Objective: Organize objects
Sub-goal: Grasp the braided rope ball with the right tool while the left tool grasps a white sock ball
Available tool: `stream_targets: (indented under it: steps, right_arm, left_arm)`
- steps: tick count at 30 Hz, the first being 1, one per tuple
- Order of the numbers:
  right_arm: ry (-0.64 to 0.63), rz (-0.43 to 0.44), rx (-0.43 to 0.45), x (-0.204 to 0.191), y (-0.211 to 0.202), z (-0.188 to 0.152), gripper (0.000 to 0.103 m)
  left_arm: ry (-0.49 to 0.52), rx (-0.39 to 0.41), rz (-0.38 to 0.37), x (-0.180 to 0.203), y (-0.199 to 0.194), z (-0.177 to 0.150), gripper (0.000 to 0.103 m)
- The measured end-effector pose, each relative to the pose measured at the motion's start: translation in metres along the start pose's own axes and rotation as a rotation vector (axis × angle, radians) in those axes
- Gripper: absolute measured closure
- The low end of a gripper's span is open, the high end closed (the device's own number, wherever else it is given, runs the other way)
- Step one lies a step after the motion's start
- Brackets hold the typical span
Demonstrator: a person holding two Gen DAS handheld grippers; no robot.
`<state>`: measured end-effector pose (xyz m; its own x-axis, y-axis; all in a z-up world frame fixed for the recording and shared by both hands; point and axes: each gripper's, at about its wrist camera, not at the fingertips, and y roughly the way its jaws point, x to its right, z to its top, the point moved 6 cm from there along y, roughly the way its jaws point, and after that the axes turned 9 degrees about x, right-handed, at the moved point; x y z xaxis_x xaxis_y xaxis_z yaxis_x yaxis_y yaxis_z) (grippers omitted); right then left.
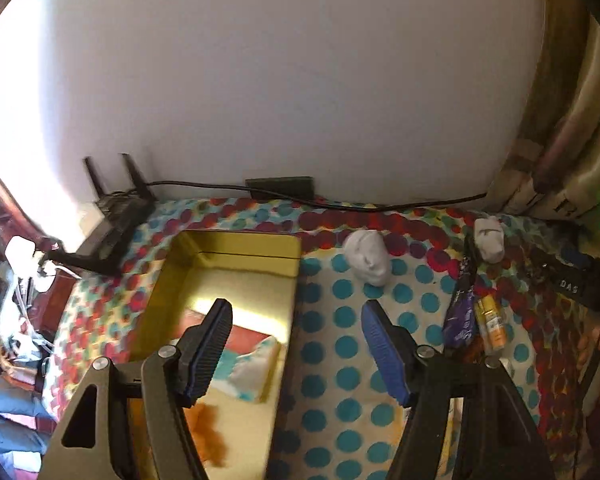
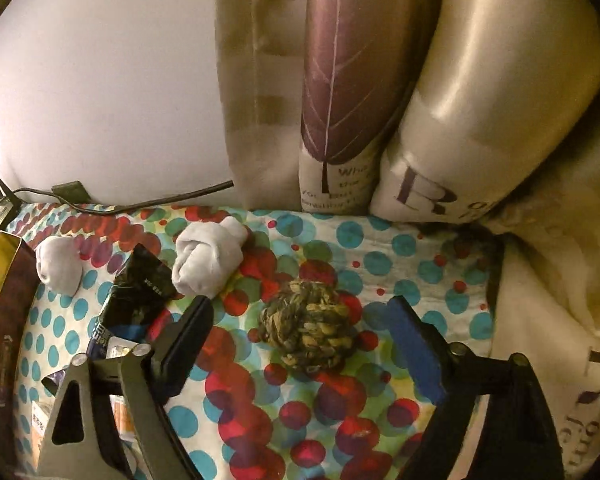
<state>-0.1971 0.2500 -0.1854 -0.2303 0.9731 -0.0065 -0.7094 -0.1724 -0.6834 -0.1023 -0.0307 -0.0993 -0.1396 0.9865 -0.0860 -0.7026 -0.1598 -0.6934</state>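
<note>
**Gold tin sits open on the dotted bedspread, loose items to its right**

Gold tin (image 1: 224,276), a shallow rectangular metal box with a mirror-bright floor, lies open-topped on the polka-dot bedspread (image 1: 340,360). The left gripper (image 1: 296,354) hovers with its jaws spread wide and nothing between them; one finger hangs over the tin's interior, the other over the bedspread just right of the tin's rim.

Right of the tin, near its far corner, rests a rolled white sock (image 1: 368,256). A second rolled white sock (image 1: 489,240) lies farther right of the tin. Nearer than that one, a purple snack wrapper (image 1: 462,312) and a small yellow bottle (image 1: 489,326) lie side by side, touching or nearly so.

In the right wrist view, the right gripper (image 2: 300,344) is also wide open and holds nothing. A woven rope ball (image 2: 306,326) sits on the bedspread between its two fingers, touching neither. The tin's edge (image 2: 4,256) shows at far left, well apart from the ball. Beyond the ball stand printed pillows (image 2: 340,120) against the wall.
</note>
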Motion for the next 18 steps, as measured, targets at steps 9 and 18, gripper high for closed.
stream_targets:
  steps: [9,18]
  right_arm:
    - [-0.026,0.026,-0.027,-0.007,0.022,-0.008,0.047]
    - [0.072,0.079,-0.021,0.006,0.018,-0.011,0.054]
  left_arm:
    - [-0.006,-0.09,-0.045,0.023,0.056,0.007,0.034]
    - [-0.026,-0.149,-0.058,0.042,0.096,0.014,0.034]
